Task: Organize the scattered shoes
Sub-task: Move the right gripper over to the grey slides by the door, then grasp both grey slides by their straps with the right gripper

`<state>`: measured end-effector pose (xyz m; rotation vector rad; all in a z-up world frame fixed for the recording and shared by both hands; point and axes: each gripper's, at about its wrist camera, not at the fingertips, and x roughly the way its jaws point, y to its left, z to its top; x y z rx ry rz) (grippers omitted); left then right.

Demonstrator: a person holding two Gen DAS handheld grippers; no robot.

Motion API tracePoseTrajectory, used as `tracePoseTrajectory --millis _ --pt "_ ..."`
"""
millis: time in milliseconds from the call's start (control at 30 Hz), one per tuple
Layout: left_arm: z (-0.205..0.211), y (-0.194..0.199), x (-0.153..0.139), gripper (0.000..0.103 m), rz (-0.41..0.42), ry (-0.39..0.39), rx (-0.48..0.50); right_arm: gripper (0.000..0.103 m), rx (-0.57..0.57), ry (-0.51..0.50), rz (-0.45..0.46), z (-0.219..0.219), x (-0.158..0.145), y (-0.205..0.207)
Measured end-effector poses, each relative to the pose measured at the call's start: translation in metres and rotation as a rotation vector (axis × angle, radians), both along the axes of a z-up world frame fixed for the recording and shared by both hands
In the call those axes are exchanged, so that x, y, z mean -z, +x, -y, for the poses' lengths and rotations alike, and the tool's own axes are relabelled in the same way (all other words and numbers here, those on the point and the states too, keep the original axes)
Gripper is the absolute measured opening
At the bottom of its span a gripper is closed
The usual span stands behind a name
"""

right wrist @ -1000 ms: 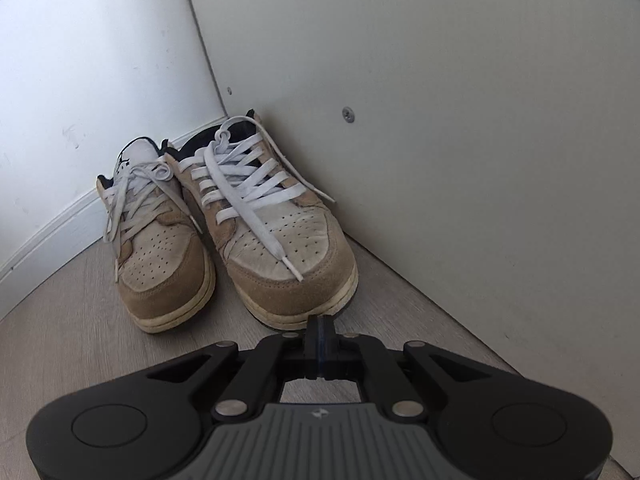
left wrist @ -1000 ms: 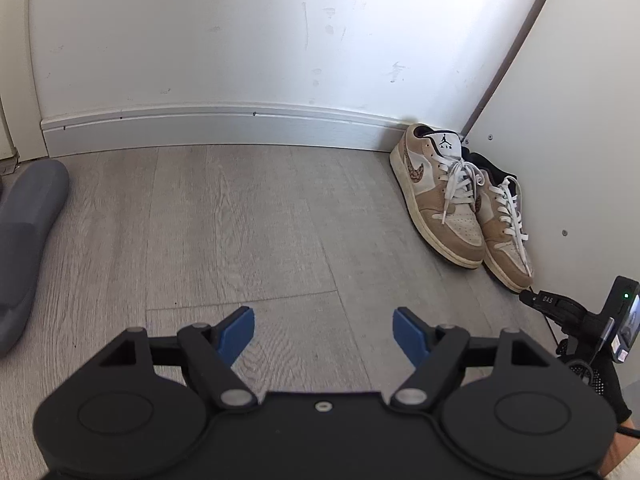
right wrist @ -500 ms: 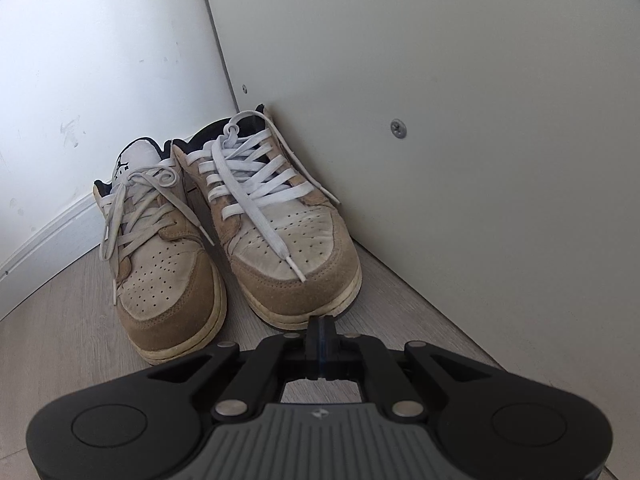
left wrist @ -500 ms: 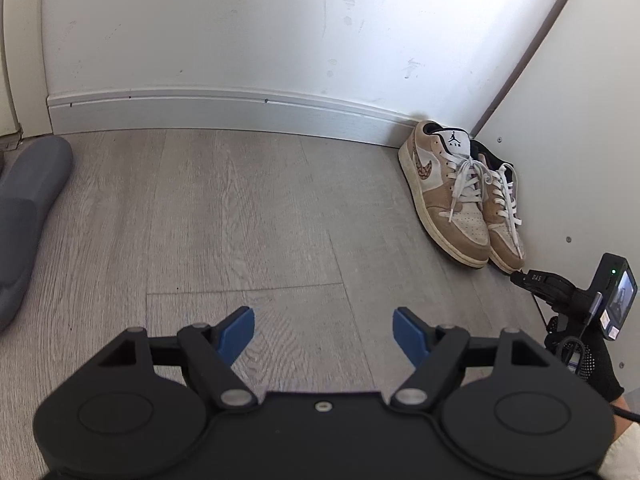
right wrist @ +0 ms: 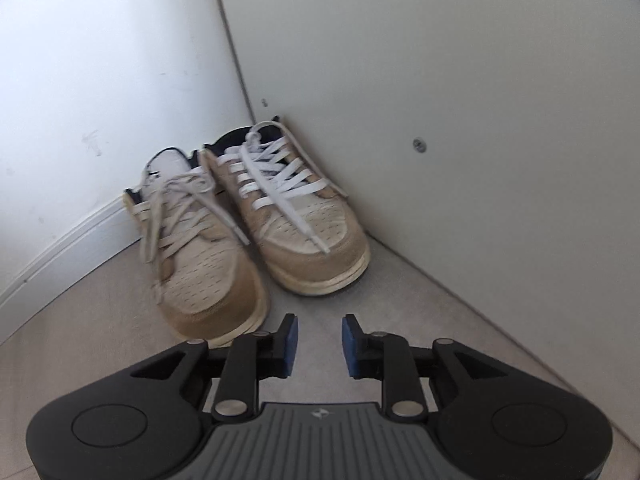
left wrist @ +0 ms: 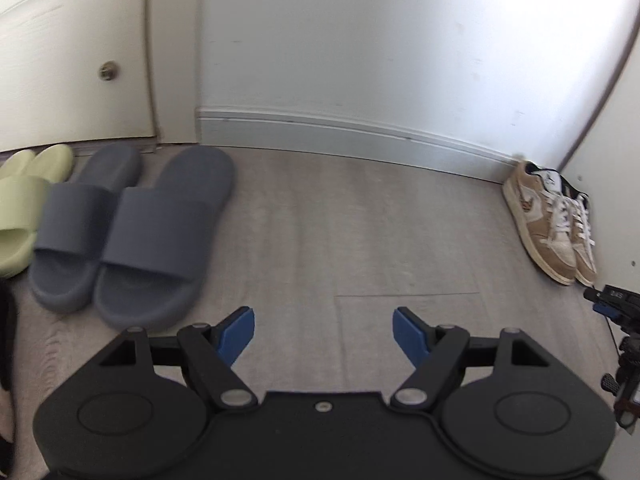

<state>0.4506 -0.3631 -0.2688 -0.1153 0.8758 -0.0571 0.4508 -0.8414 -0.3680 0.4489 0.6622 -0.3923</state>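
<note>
1. Right wrist view: right gripper (right wrist: 319,344) is pointing down at bare floor (right wrist: 400,300), its blue pads (right wrist: 289,344) parting, jaws opening with nothing between them.
2. Just beyond the pads, at 11 o'clock, the left tan sneaker (right wrist: 200,256) is sitting with its toe almost at the gripper's left link; whether they touch cannot be told.
3. At 12 o'clock the right tan sneaker (right wrist: 296,220) is lying side by side with the first, sides touching, toes facing the camera, white laces loose.
4. Both sneakers are sitting tucked into the corner where the white wall (right wrist: 100,80) is meeting a white panel (right wrist: 460,100) at 1 o'clock.
5. Left wrist view: left gripper (left wrist: 323,330) is hovering over grey floor (left wrist: 340,220), pads (left wrist: 238,334) standing wide apart, nothing between them.
6. At 10 o'clock a pair of grey slides (left wrist: 132,232) is lying side by side; pale green slides (left wrist: 24,204) are sitting just beside them at 9 o'clock, by a door (left wrist: 72,48).
7. At 2 o'clock the tan sneaker pair (left wrist: 552,220) is resting in the far corner against the baseboard (left wrist: 340,134), well apart from the slides.
8. At 3 o'clock, part of the other gripper's black hardware (left wrist: 616,308) is showing at the frame edge.
</note>
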Motion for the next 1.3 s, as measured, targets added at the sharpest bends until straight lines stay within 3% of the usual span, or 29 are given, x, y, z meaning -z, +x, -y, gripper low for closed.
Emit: tracePoseTrajectory --millis 200,300,367,467,567,633,733,900,1133,1300 --pt "-0.095 -0.028 0.002 0.077 0.038 0.143 -0.15 0.051 -0.307 0.028 0.054 -0.135 -0.036 -0.001" --pt "-0.144 -0.042 0.007 0.077 0.056 0.127 -0.227 0.056 -0.476 0.052 0.116 -0.221 -0.054 -0.003" --pt "-0.17 -0.045 0.013 0.077 0.048 0.062 -0.295 0.056 -0.598 0.047 0.164 -0.282 -0.061 -0.007" --pt "-0.193 -0.044 0.015 0.077 0.032 -0.041 -0.299 0.056 -0.832 0.051 0.206 -0.375 -0.057 -0.019" --pt "-0.202 -0.047 0.012 0.077 0.073 0.016 -0.275 0.056 -0.937 0.026 0.202 -0.433 -0.05 -0.022" --pt "-0.209 -0.05 0.015 0.077 0.062 0.029 -0.29 0.057 -0.946 -0.008 0.19 -0.476 -0.041 -0.022" --pt "-0.227 -0.05 0.021 0.077 0.036 -0.014 -0.335 0.064 -0.897 -0.011 0.173 -0.506 -0.033 -0.016" --pt "-0.257 -0.054 0.02 0.077 0.05 -0.177 -0.387 0.065 -0.789 -0.019 0.138 -0.529 -0.013 0.004" --pt "-0.247 -0.05 0.021 0.077 0.057 -0.112 -0.354 0.07 -0.797 -0.152 0.177 -0.551 0.004 0.003" --pt "-0.256 -0.05 0.024 0.078 0.059 -0.162 -0.378 0.072 -0.78 -0.187 0.212 -0.562 0.005 0.008"
